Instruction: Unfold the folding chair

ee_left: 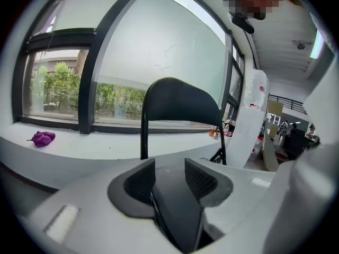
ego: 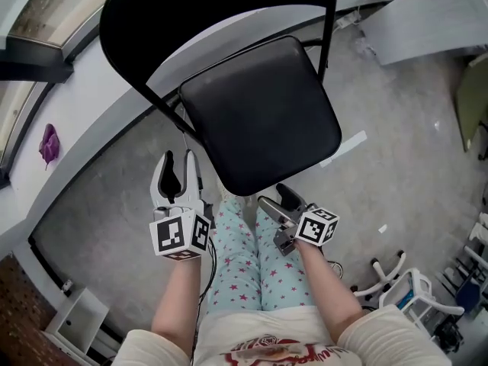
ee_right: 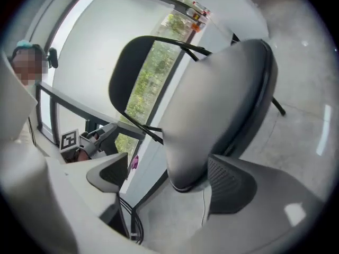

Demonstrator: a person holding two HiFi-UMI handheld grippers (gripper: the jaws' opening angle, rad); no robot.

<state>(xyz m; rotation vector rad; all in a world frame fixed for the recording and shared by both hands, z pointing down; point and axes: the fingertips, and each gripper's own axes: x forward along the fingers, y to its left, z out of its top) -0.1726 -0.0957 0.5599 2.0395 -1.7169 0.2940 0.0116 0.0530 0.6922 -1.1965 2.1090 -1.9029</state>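
The black folding chair (ego: 259,113) stands opened out on the grey floor, seat level and backrest (ego: 213,6) towards the window. My right gripper (ego: 276,200) is just below the seat's front edge and open wide. In the right gripper view the seat's rounded front edge (ee_right: 212,99) lies between its jaws (ee_right: 168,165), with the pads apart from it. My left gripper (ego: 179,166) is off the seat's left front corner, by the frame tube. Its jaws (ee_left: 169,165) stand a little apart with nothing pinched, and the backrest (ee_left: 180,102) rises beyond them.
A purple object (ego: 48,143) lies on the white window sill behind the chair. A white panel (ego: 427,17) leans at the back right. A white wheeled frame (ego: 412,288) and clutter stand at the right. A white box (ego: 76,319) sits lower left. The person's legs (ego: 244,273) are below.
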